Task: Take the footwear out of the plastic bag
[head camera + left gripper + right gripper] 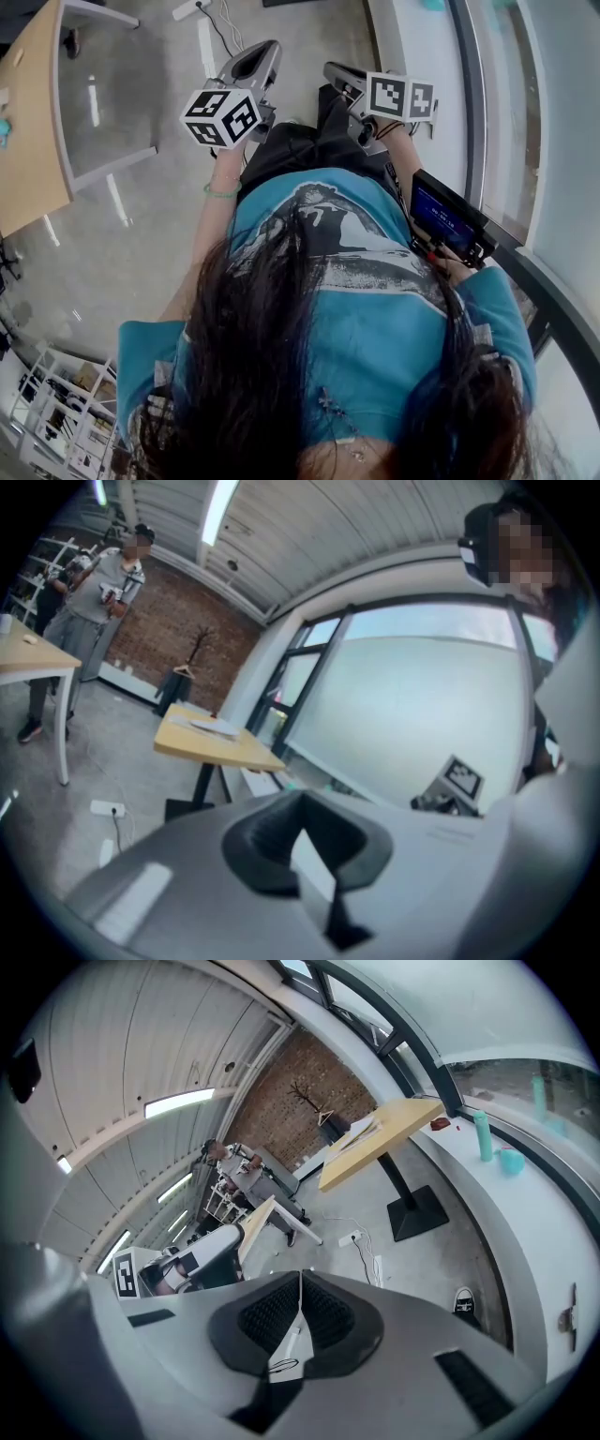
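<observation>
No plastic bag shows in any view, and no footwear from one. In the head view I look down on a person in a teal shirt who holds both grippers out in front, above a grey floor. The left gripper, with its marker cube, points away; its jaws are shut with nothing between them. The right gripper is held beside it at the same height. Its black pads meet along a thin line, so it is shut and holds nothing.
A wooden table stands at the left, and a power strip lies on the floor ahead. A small screen sits at the person's right by the curved window ledge. A black-and-white shoe is on the floor. Farther off are a yellow table and another person.
</observation>
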Motion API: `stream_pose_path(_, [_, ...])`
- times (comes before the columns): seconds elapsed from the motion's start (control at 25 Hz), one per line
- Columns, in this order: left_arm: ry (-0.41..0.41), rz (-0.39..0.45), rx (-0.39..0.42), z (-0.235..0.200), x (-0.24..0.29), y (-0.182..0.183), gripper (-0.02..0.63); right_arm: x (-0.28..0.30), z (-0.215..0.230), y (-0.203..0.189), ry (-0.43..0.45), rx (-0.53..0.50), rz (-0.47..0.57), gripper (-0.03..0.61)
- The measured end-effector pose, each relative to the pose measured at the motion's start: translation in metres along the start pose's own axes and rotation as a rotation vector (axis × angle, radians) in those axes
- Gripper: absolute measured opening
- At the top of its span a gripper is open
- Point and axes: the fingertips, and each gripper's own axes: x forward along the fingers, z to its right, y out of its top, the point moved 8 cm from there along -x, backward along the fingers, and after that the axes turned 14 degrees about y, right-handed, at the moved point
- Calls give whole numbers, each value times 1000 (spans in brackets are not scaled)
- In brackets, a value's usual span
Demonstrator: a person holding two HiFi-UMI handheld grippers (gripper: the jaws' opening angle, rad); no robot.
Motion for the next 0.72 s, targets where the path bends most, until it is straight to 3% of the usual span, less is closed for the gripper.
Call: stream_pose_path(0.72, [50, 42, -44, -13, -20, 2, 0, 12, -10, -2, 22, -45, -58, 19])
